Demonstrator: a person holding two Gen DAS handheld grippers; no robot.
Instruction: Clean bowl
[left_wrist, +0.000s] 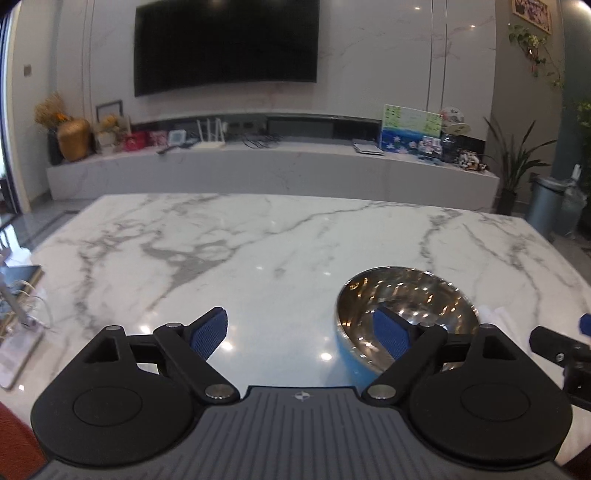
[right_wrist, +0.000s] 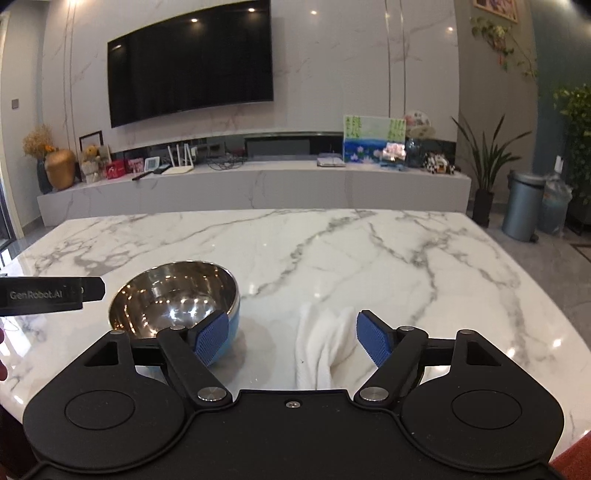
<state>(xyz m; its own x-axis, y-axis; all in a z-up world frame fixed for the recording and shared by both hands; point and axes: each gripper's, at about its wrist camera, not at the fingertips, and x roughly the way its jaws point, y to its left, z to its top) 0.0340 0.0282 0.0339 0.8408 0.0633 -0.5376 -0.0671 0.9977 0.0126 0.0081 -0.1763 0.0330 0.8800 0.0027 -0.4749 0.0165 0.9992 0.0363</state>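
A steel bowl (left_wrist: 406, 299) with a blue outside stands upright on the marble table (left_wrist: 258, 236). My left gripper (left_wrist: 301, 334) is open above the table; its right finger is in front of the bowl's near rim and nothing lies between the pads. In the right wrist view the same bowl (right_wrist: 173, 299) sits to the left, beside my right gripper's left finger. A white cloth (right_wrist: 325, 343) lies crumpled on the table between and below the pads of my right gripper (right_wrist: 291, 339), which is open and not pressing on it.
The body of the left gripper (right_wrist: 48, 295) juts in at the left of the right wrist view. Papers and cables (left_wrist: 22, 314) lie at the table's left edge. Beyond the table stand a low TV bench (right_wrist: 258, 184) and a bin (right_wrist: 524, 203).
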